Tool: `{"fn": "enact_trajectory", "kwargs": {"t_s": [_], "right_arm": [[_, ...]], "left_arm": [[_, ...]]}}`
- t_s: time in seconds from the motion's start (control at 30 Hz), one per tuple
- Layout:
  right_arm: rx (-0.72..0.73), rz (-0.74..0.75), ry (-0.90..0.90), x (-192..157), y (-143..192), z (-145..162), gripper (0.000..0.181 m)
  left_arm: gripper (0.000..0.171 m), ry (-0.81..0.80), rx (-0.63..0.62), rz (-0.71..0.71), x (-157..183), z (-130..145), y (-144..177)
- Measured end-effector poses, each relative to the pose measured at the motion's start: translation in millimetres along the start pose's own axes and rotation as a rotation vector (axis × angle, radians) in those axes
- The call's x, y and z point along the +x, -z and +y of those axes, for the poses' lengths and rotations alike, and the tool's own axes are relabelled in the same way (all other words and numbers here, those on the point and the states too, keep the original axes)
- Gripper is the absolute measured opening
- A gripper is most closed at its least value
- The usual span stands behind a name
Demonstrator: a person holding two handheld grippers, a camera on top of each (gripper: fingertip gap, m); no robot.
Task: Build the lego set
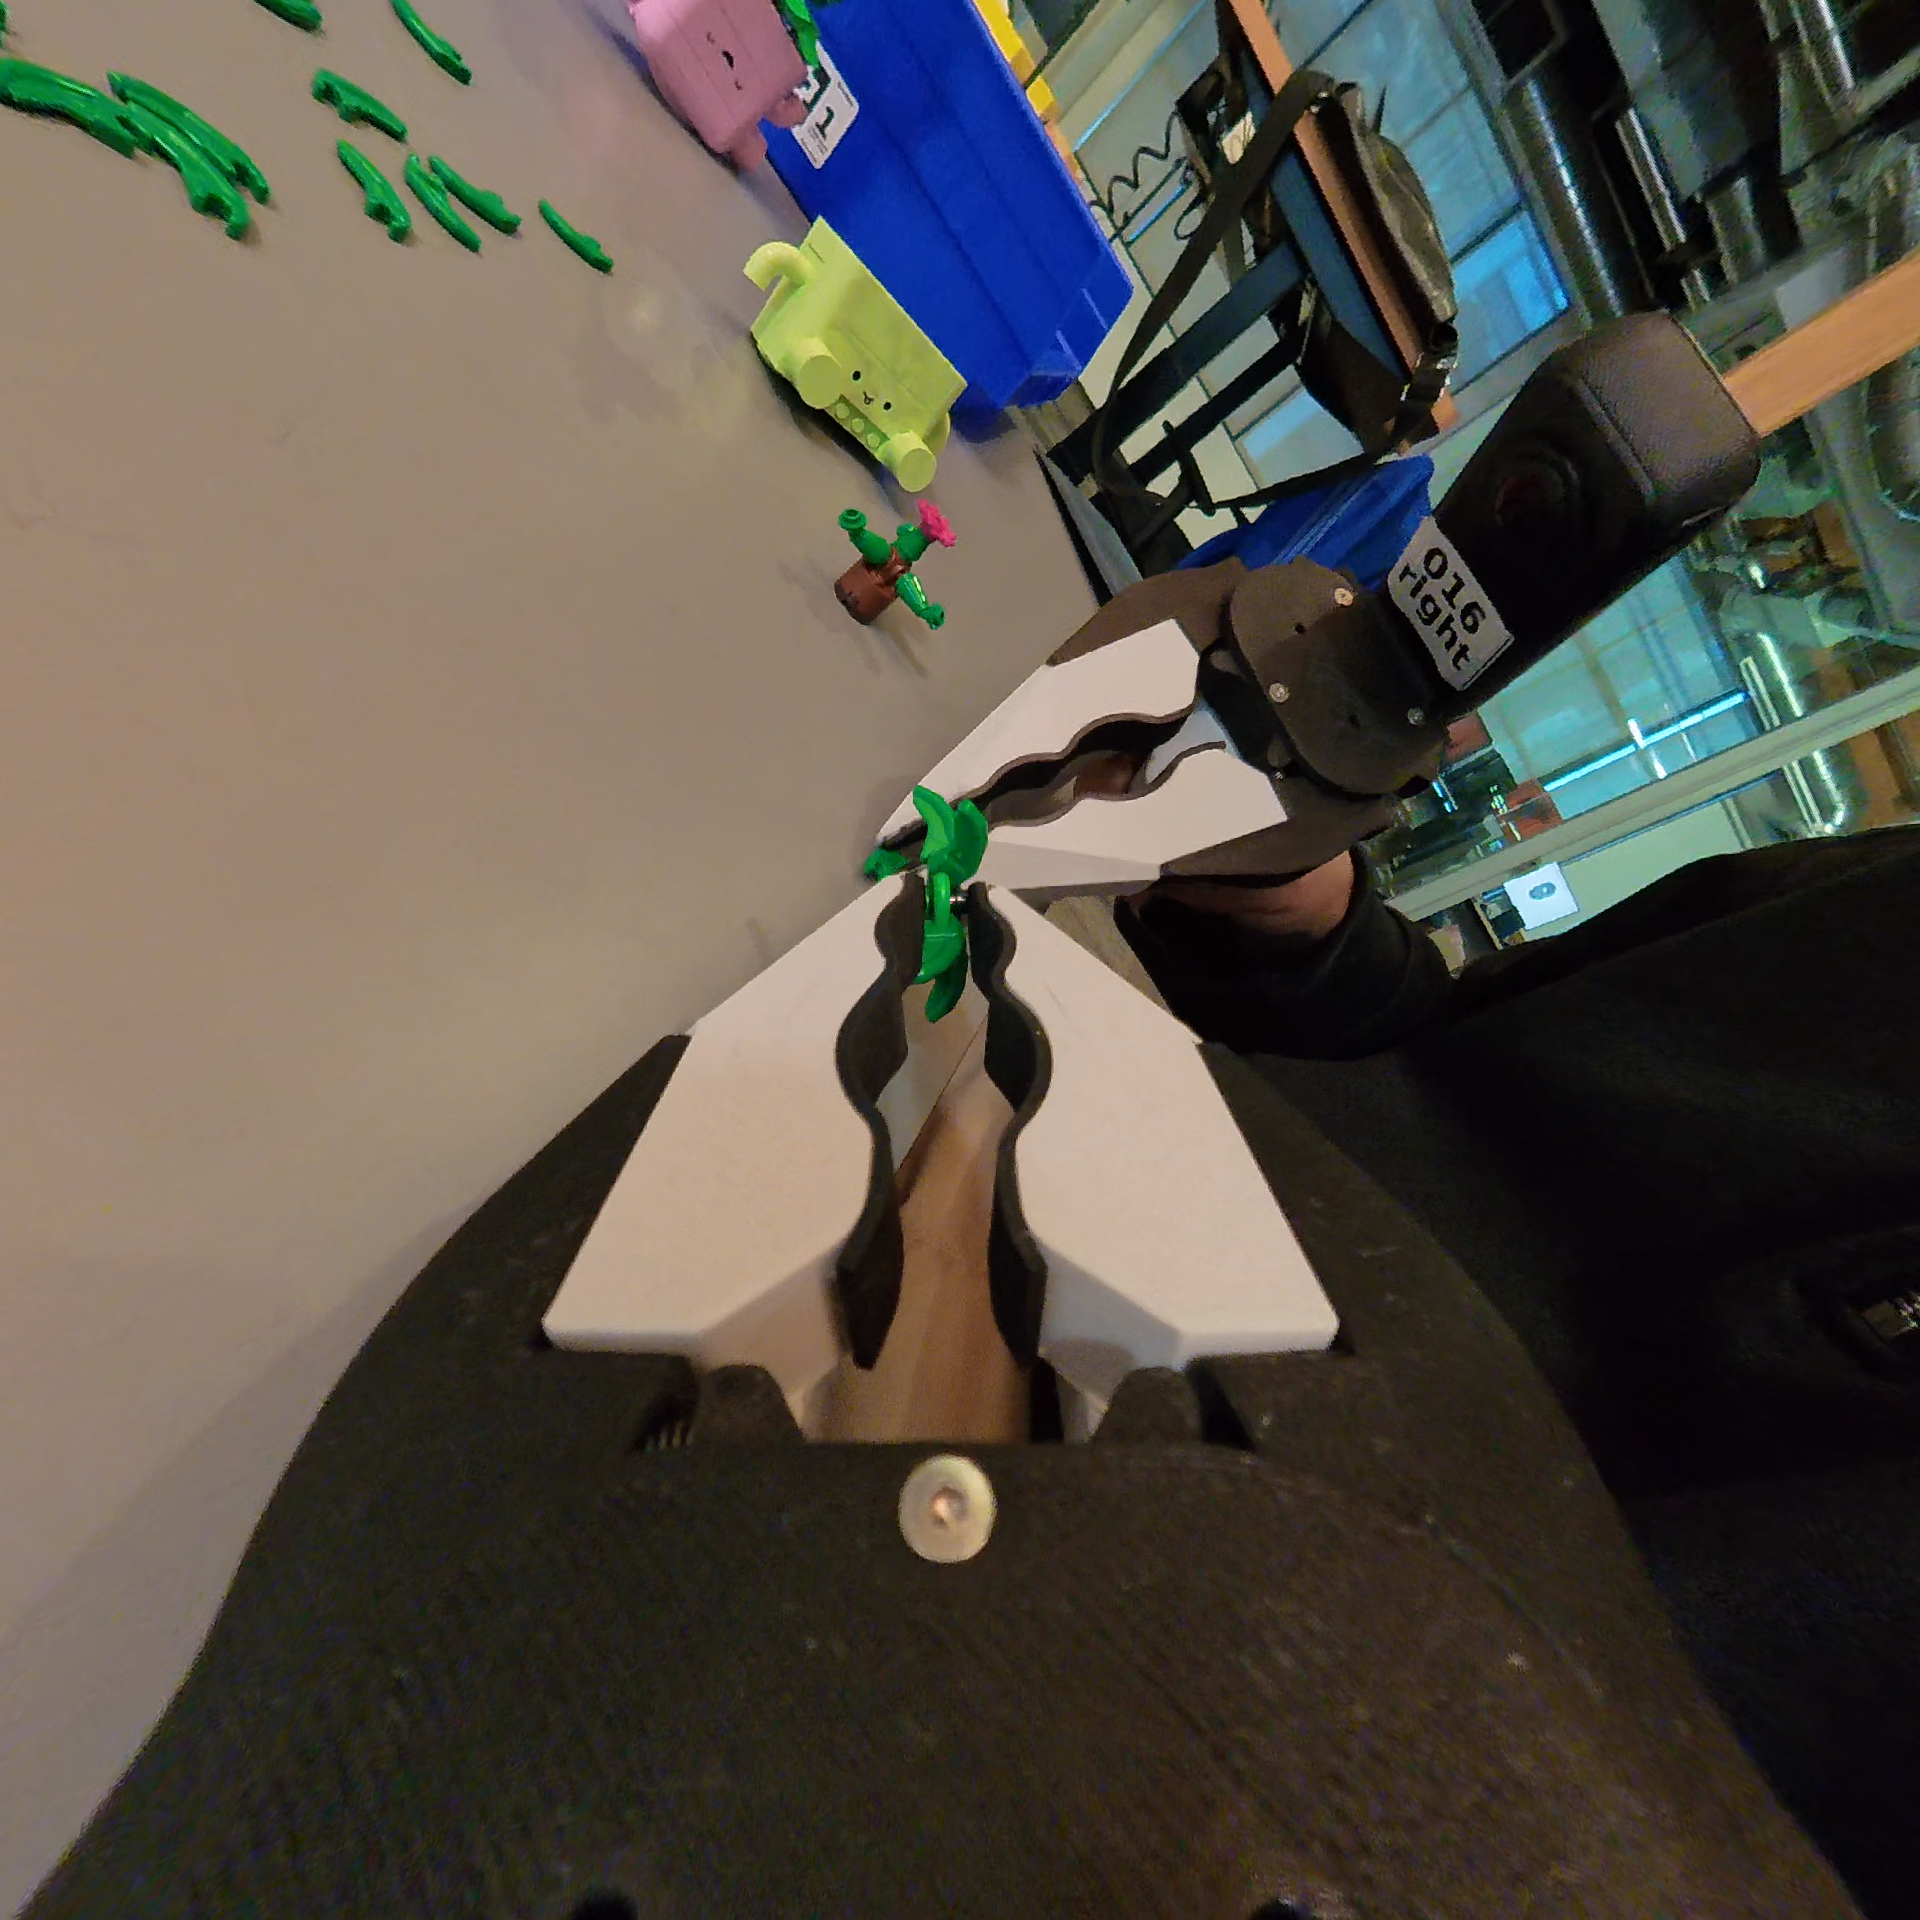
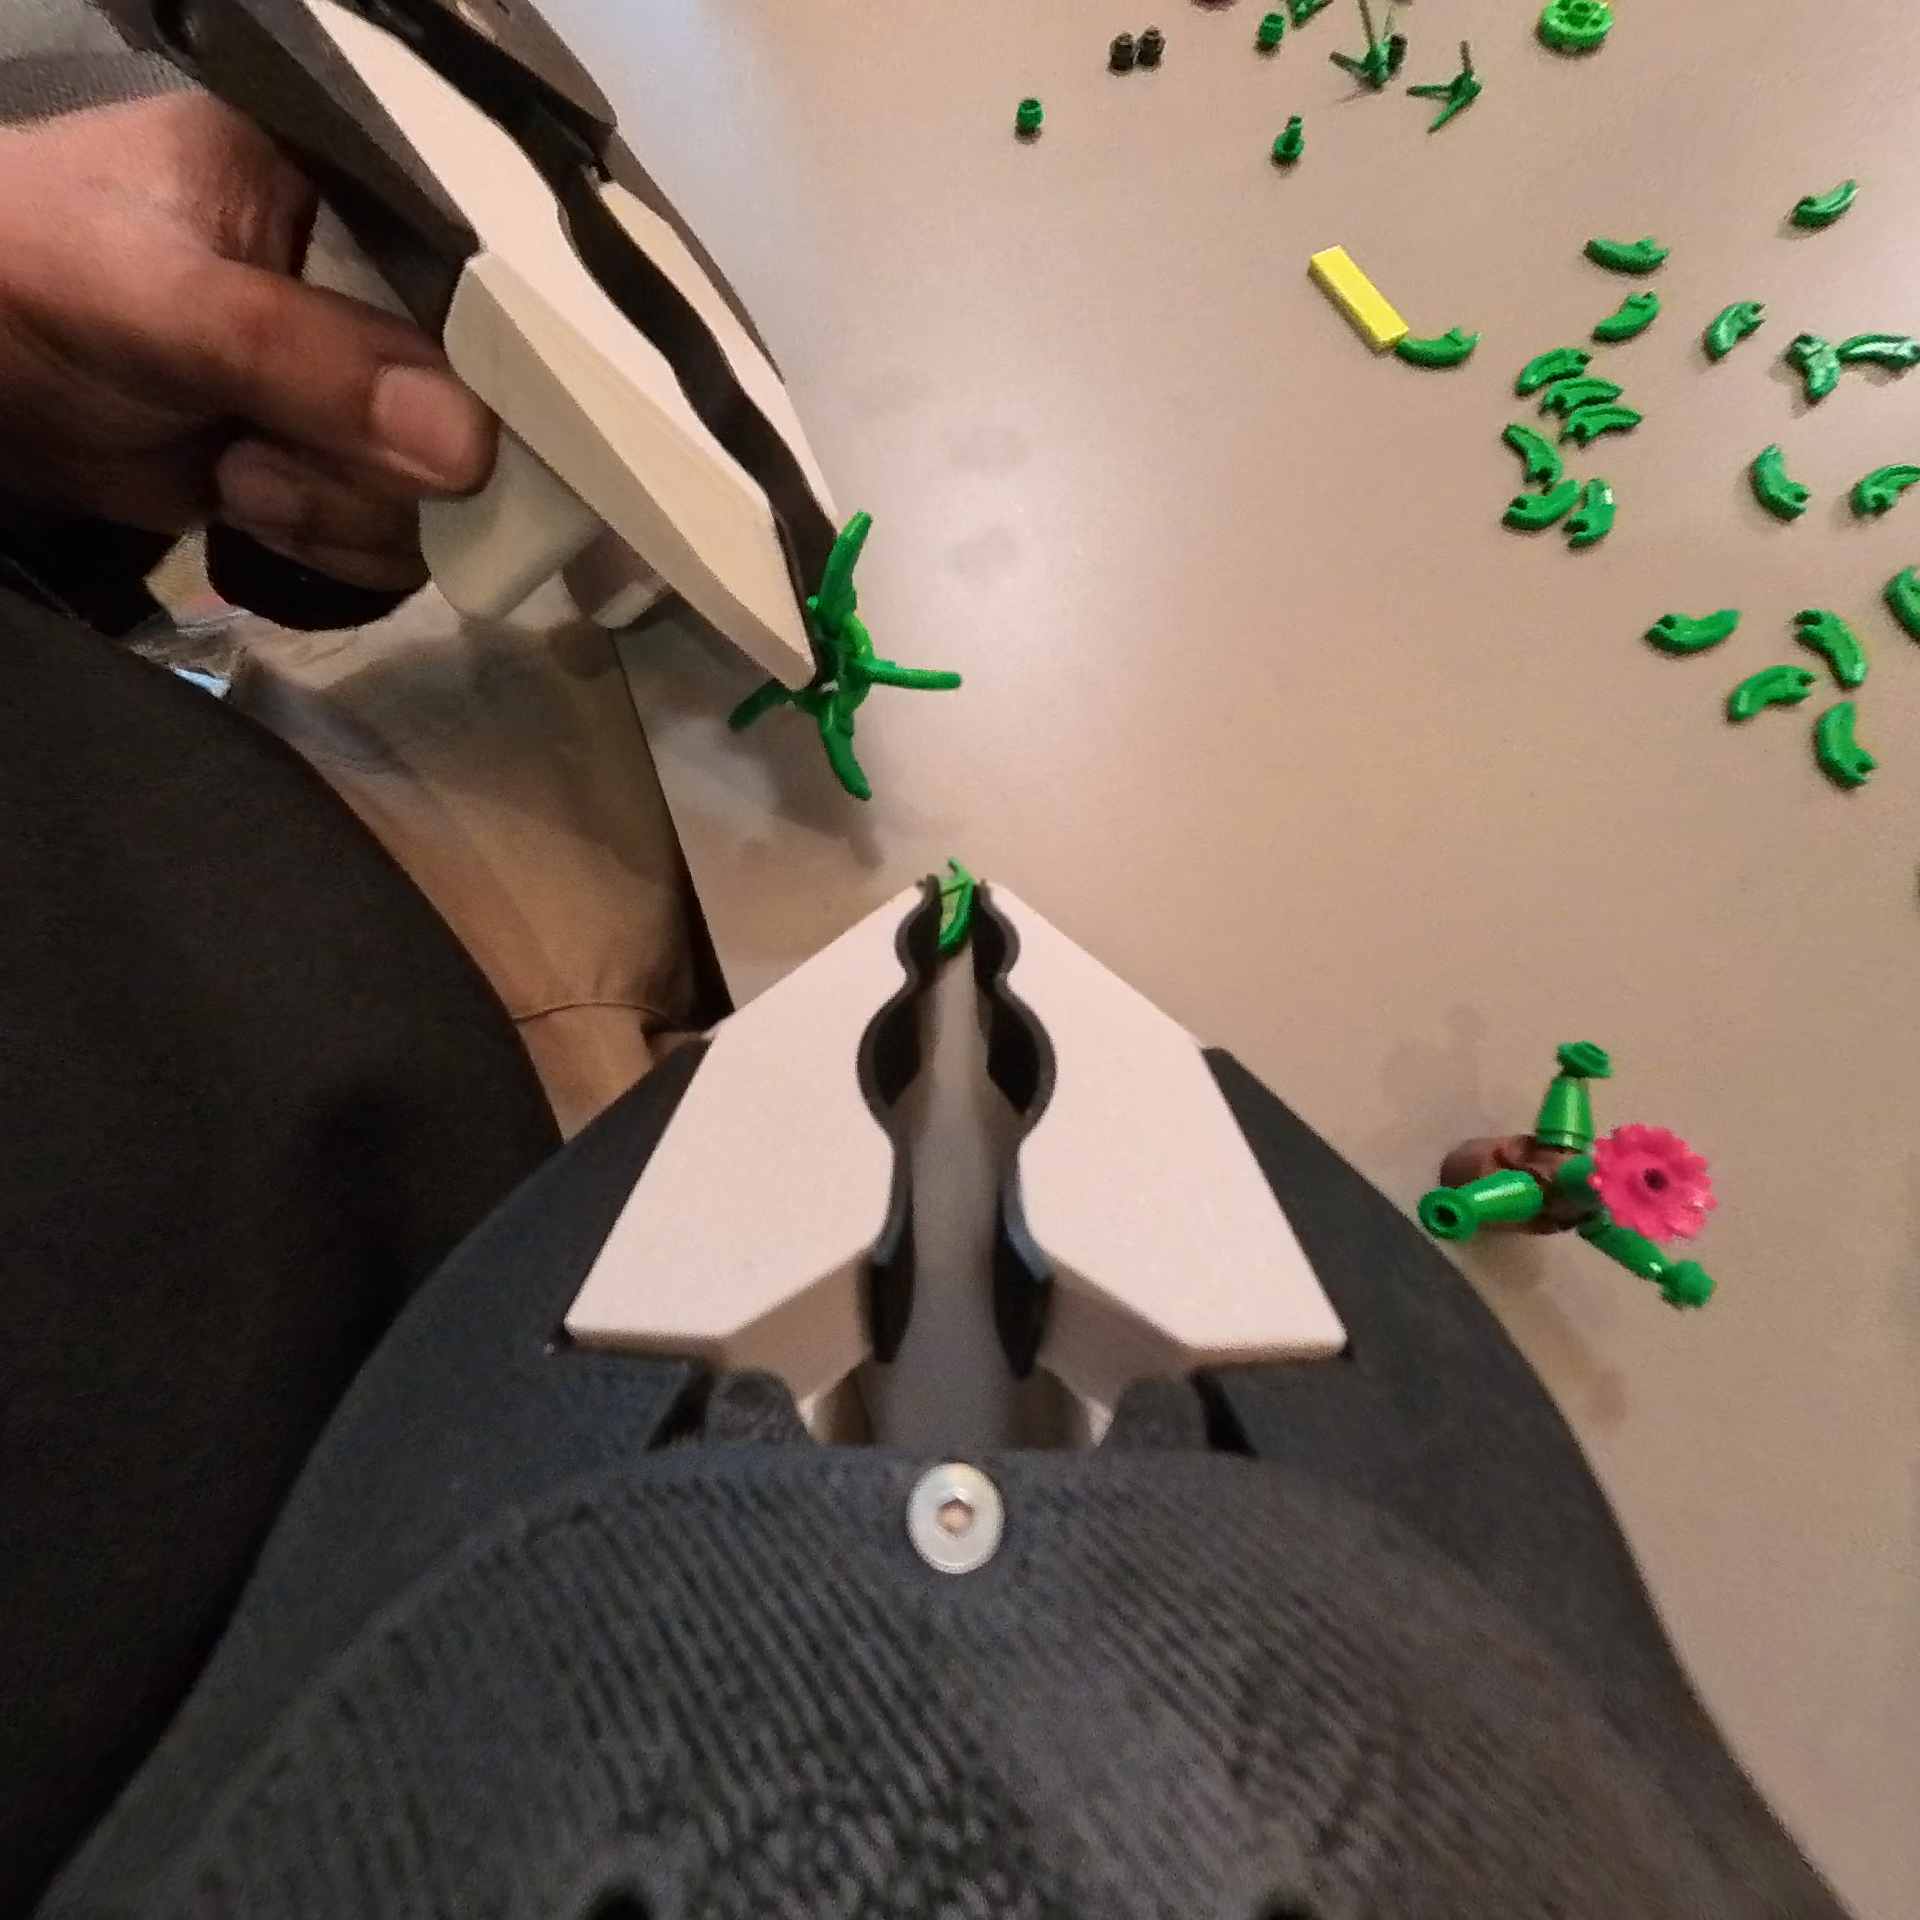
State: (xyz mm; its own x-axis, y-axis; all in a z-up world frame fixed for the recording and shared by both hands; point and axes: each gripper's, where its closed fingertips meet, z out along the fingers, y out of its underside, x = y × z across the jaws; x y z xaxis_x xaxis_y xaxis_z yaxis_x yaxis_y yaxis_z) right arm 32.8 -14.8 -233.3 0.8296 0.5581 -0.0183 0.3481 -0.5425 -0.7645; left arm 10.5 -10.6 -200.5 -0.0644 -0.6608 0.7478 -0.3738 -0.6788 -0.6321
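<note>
Above the grey table, the left gripper pinches a spiky green stem cluster; the right gripper clamps a small green leaf. Misaligned pressing could pop either loose.

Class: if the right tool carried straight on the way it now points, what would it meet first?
Probably the green leaf cluster held at the left tool tip, just beyond the right tool; depth is uncertain, so it might pass beside it.
</note>
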Motion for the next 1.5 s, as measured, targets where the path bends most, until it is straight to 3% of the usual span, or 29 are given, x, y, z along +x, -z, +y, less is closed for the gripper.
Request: {"fn": "enact_trajectory", "kwargs": {"t_s": [0.23, 0.57, 1.5], "right_arm": [[0.196, -0.218, -0.243, -11, 17, -32, 0.004], [0.126, -0.333, -0.413, -13, 4, -22, 0.004], [0.069, -0.522, -0.615, -16, -2, -20, 0.000]], "left_arm": [[0.005, -0.076, 0.010, -0.027, -1, 1, -1], [0.005, -0.133, -0.032, -0.063, -4, 7, -7], [0.006, -0.078, -0.110, -0.060, -6, 12, -12]]}}
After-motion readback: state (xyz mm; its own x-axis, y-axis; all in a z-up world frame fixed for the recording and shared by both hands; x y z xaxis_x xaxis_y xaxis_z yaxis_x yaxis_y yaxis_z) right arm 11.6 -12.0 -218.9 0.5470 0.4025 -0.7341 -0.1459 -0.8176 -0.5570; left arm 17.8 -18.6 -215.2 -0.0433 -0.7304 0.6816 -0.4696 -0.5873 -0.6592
